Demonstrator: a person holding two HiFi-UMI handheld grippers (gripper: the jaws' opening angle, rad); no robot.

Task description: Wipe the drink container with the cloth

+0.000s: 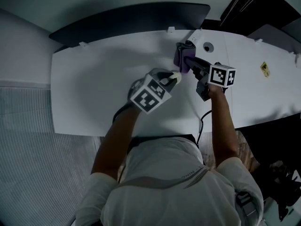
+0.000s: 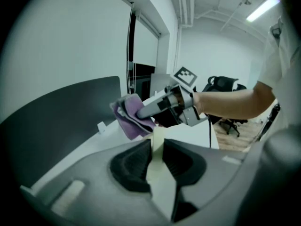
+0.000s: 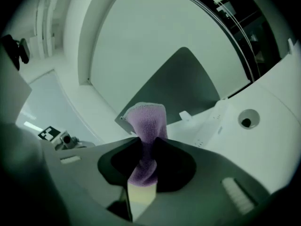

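Note:
My left gripper (image 1: 172, 79) is shut on a slim pale cream drink container (image 1: 177, 75), which sticks out past the jaws in the left gripper view (image 2: 159, 134). A purple cloth (image 1: 180, 57) hangs bunched just beyond the container's far end. My right gripper (image 1: 188, 63) comes in from the right and is shut on that cloth. In the right gripper view the cloth (image 3: 147, 119) rises between the jaws. The left gripper view shows the cloth (image 2: 131, 117) close above the container's tip; I cannot tell whether they touch.
The white table (image 1: 94, 79) has a round cable hole (image 1: 208, 46) just right of the cloth and a small yellow sticker (image 1: 265, 68) farther right. A dark panel (image 1: 131, 18) runs along its far edge. A black cable (image 1: 201, 121) hangs off the near edge.

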